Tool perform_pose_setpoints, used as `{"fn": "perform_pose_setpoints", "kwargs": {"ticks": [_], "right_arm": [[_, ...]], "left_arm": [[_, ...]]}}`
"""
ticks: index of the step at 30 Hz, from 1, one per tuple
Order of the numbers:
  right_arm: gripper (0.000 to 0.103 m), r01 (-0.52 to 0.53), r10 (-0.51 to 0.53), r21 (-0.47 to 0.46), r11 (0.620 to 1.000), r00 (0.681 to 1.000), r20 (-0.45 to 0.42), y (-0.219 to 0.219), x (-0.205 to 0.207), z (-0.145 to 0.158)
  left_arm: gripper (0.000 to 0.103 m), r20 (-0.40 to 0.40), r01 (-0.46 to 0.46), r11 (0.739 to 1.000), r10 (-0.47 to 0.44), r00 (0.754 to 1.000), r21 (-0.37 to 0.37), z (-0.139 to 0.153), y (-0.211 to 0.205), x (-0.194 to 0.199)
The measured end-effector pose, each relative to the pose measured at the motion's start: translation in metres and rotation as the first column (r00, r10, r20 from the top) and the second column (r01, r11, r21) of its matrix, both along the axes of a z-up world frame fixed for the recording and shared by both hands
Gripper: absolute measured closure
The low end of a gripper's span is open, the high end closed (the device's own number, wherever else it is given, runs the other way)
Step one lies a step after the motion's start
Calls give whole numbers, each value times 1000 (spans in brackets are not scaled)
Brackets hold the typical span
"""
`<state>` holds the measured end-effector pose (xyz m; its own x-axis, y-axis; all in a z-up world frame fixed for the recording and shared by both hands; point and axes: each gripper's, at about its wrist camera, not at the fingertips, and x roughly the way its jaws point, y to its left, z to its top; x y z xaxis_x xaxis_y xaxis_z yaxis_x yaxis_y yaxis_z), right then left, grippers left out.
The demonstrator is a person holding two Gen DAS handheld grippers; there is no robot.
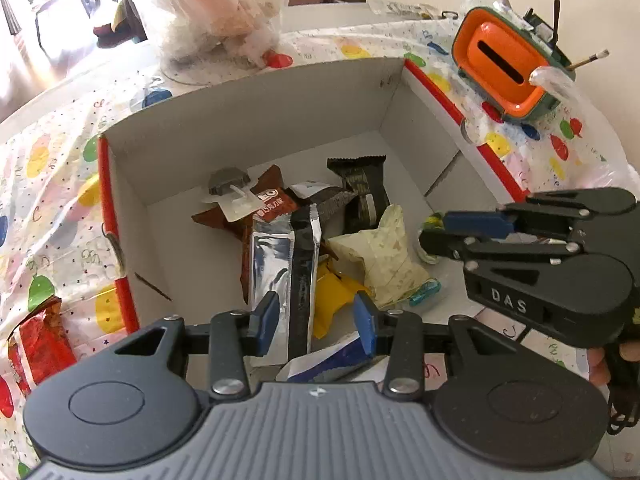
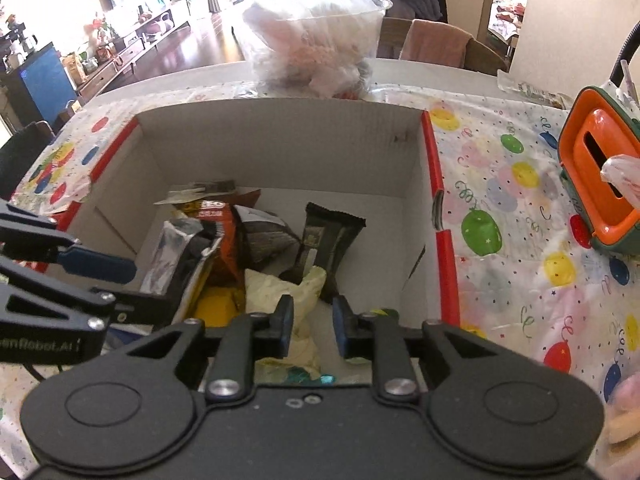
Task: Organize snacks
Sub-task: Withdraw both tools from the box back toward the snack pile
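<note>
A white cardboard box (image 1: pixel 256 108) with red edges holds several snacks: a silver-and-black packet (image 1: pixel 284 264), a brown packet (image 1: pixel 272 204), a black bar (image 1: pixel 362 192), a pale crumpled wrapper (image 1: pixel 384 252) and a yellow pack (image 1: pixel 332 300). My left gripper (image 1: pixel 316 316) is open and empty above the box's near edge. My right gripper (image 2: pixel 312 326) is open and empty over the pale wrapper (image 2: pixel 280 288); it also shows in the left wrist view (image 1: pixel 440 232) at the box's right wall. A red snack pack (image 1: pixel 40 344) lies outside the box on the left.
A balloon-print cloth (image 2: pixel 512 216) covers the table. An orange-and-green tissue holder (image 1: pixel 508 64) stands at the right. A clear plastic bag of items (image 1: pixel 224 16) stands behind the box. Chairs stand beyond the table's far edge.
</note>
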<state>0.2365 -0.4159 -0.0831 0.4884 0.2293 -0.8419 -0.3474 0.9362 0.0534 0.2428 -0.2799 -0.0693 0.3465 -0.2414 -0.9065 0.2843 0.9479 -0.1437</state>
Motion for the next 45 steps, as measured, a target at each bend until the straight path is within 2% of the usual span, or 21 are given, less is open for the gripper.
{"fn": "perform_pose_setpoints", "kwargs": {"ticks": [11, 16, 19, 23, 25, 27, 34, 36, 41, 45], "right_arm": [[79, -30, 28, 35, 999, 998, 53, 10, -24, 28], [77, -31, 26, 64, 997, 997, 79, 14, -34, 39], [73, -27, 19, 85, 996, 995, 93, 16, -41, 45], [61, -14, -1, 131, 991, 993, 116, 15, -48, 54], [52, -2, -17, 149, 989, 992, 126, 15, -51, 58], [39, 6, -28, 162, 987, 990, 138, 16, -55, 62], [19, 18, -43, 166, 986, 987, 154, 32, -63, 65], [9, 16, -42, 166, 986, 987, 157, 41, -65, 65], [0, 5, -37, 183, 983, 984, 177, 64, -72, 66], [0, -27, -9, 191, 981, 983, 185, 89, -79, 66]], "left_arm": [[46, 85, -18, 1000, 20, 996, -20, 23, 18, -19], [43, 130, -21, 999, 24, 991, -25, 33, 30, -31], [37, 165, -27, 999, 30, 986, -22, 39, 38, -39], [29, 221, -55, 998, 59, 973, -23, 48, 51, -49], [28, 239, -65, 997, 72, 968, -36, 52, 60, -54], [25, 251, -78, 996, 86, 964, -42, 55, 70, -58], [24, 271, -131, 989, 147, 951, -75, 58, 111, -66], [22, 284, -151, 985, 168, 944, -78, 59, 123, -68], [19, 285, -191, 977, 209, 935, -90, 58, 163, -68], [19, 274, -214, 973, 231, 933, -91, 54, 193, -65]]}}
